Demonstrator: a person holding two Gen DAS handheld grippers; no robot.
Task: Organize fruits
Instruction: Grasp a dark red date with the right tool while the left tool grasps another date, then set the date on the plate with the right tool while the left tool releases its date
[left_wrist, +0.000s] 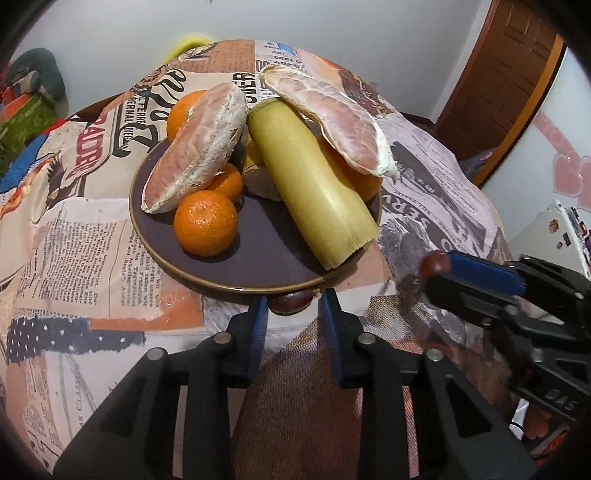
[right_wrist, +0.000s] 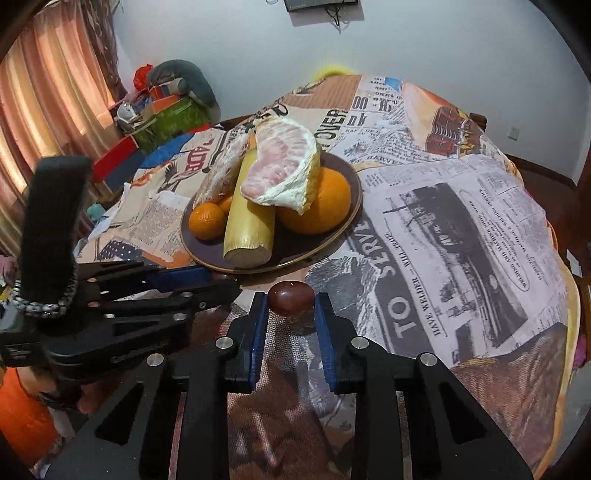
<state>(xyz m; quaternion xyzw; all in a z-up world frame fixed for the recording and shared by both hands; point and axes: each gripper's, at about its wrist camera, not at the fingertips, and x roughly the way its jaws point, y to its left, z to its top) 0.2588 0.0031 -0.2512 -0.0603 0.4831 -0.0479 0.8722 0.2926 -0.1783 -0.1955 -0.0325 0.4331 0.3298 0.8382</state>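
Brown fruit (right_wrist: 290, 298) between right tool (right_wrist: 290, 304) pads

I held both grippers pitched steeply downward, side by side. The left gripper (left_wrist: 291, 301) had its blue pads (left_wrist: 258, 321) clamped on a small dark fruit (left_wrist: 289, 302); the right gripper (right_wrist: 291, 301) gripped another dark fruit (right_wrist: 290, 298) between its pads.

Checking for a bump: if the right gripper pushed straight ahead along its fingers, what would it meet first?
The right gripper, shut on a brown chestnut, points toward the near rim of the purple plate. That rim probably comes first, though depth is unclear.
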